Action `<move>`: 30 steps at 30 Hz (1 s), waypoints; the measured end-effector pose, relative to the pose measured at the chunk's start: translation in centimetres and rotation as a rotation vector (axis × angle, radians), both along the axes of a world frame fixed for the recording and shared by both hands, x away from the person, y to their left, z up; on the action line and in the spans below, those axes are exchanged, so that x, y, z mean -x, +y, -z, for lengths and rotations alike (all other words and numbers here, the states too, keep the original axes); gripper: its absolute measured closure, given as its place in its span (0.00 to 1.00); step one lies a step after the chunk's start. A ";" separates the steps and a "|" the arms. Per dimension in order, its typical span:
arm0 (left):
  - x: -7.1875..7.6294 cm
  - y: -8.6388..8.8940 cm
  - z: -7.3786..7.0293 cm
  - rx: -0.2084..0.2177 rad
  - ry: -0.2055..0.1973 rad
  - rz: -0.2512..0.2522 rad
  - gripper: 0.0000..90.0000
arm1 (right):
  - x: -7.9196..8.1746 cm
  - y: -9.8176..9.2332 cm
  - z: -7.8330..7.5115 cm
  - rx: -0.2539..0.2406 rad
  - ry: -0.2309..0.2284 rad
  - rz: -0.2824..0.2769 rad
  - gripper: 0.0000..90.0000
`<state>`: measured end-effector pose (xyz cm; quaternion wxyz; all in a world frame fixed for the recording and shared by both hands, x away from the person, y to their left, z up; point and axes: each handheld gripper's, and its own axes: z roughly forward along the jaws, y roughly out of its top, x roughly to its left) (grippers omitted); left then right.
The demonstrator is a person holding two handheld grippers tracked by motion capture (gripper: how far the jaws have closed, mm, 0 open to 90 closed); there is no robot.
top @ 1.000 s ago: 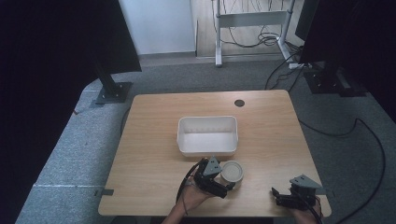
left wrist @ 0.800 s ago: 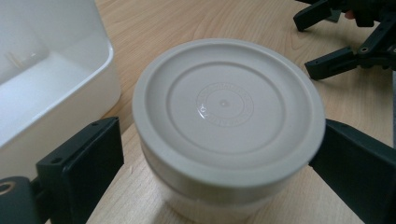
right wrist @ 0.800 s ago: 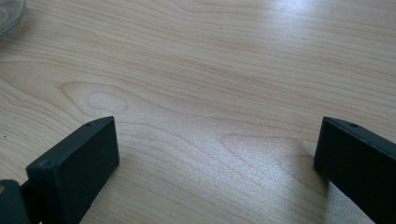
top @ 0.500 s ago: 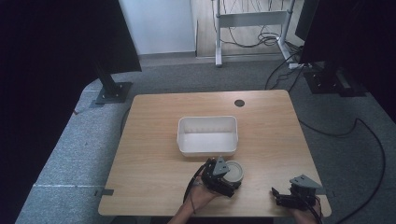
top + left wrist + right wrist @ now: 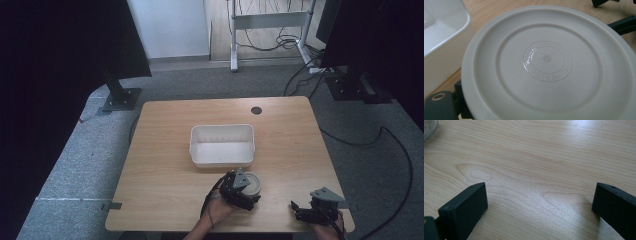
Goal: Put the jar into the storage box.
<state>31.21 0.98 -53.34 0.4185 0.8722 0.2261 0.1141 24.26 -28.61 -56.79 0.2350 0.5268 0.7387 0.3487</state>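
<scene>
A round cream lid (image 5: 546, 65), judged light, stiff and smooth, is gripped at its rim by the left tongs (image 5: 240, 187), just short of the white tub (image 5: 222, 145). The right tongs (image 5: 312, 212) are held wide open, empty, over the tabletop (image 5: 165, 145).

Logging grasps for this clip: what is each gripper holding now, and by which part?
The left gripper grips the round cream plastic lid by its rim, jaws on opposite edges. The right gripper is open over the wooden table, holding nothing.
</scene>
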 end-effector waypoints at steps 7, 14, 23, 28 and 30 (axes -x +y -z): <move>0.0 0.3 -0.1 0.012 0.011 -0.019 0.11 | 0.0 0.0 0.0 0.000 0.000 -0.001 0.00; -0.2 0.7 -0.9 0.012 -0.001 -0.024 0.11 | 0.0 0.0 0.0 0.000 0.000 0.000 0.00; -0.6 1.3 -1.9 0.001 -0.011 -0.024 0.11 | 0.0 0.0 0.0 0.000 0.000 0.000 0.00; -0.8 1.6 -2.6 0.000 -0.019 -0.027 0.11 | 0.0 0.0 0.0 0.000 0.000 0.000 0.00; -0.9 1.8 -2.9 0.000 -0.021 -0.030 0.11 | 0.0 0.0 0.0 0.000 0.000 0.000 0.00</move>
